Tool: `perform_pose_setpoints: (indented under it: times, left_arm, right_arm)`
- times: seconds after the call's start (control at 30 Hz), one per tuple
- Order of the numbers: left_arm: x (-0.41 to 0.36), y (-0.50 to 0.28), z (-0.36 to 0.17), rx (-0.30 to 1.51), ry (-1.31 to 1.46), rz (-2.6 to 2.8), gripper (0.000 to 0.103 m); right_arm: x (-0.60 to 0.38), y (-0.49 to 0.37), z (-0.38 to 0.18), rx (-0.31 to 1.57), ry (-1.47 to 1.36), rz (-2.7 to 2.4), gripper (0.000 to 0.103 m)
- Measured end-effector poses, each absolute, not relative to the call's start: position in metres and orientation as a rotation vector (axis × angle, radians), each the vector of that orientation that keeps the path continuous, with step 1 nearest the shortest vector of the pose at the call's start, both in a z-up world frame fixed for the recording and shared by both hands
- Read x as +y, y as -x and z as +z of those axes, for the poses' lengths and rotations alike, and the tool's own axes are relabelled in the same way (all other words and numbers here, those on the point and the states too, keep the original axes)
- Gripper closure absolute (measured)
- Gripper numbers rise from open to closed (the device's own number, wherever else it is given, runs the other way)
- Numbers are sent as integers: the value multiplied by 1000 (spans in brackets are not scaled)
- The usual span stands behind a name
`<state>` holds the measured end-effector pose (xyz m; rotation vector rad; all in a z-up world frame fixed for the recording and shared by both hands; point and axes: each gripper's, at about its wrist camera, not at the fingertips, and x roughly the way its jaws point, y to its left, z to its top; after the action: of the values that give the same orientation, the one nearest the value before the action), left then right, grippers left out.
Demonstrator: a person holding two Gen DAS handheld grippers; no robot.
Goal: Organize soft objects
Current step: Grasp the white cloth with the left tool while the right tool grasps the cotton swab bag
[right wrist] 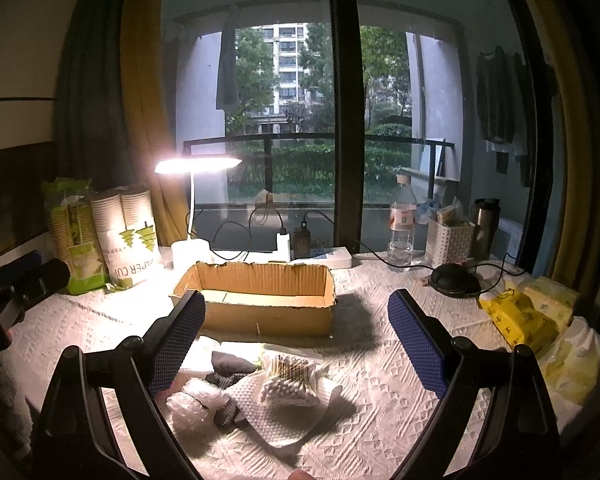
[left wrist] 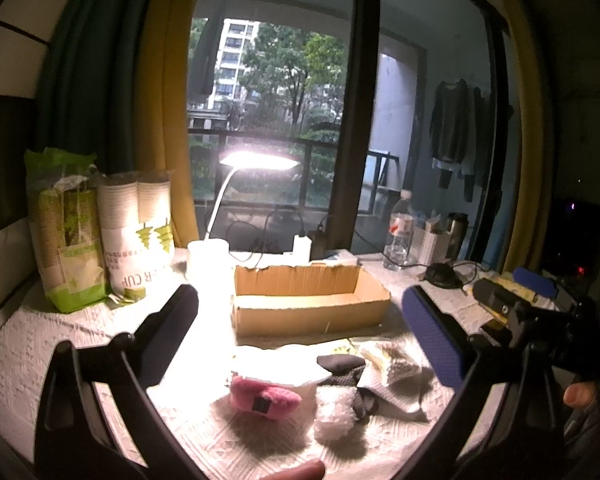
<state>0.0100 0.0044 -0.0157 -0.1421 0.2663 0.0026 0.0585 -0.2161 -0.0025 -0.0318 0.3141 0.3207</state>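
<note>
An open cardboard box (left wrist: 308,300) (right wrist: 256,300) stands mid-table, empty as far as I can see. In front of it lies a pile of soft things: a pink fluffy item (left wrist: 262,394), a white fluffy ball (left wrist: 334,410) (right wrist: 192,402), dark socks (left wrist: 340,364) (right wrist: 230,364), a bag of cotton swabs (right wrist: 286,380) and a white cloth (right wrist: 284,416). My left gripper (left wrist: 304,340) is open and empty above the pile. My right gripper (right wrist: 296,344) is open and empty over the swab bag; it also shows at the right edge of the left wrist view (left wrist: 512,300).
A lit desk lamp (right wrist: 196,168) stands behind the box. Paper cup packs (right wrist: 128,236) are at back left. A water bottle (right wrist: 402,228), white basket (right wrist: 448,244), flask (right wrist: 485,226) and cables are at back right. Yellow tissue packs (right wrist: 528,312) lie at right.
</note>
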Motion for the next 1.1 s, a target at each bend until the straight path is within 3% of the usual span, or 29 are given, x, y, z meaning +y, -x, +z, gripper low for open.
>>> perform_pose_setpoints:
  times: [1.1]
  left_arm:
    - [12, -141, -118, 691, 85, 22, 1]
  right_arm:
    - [-201, -171, -92, 635, 38, 356, 9]
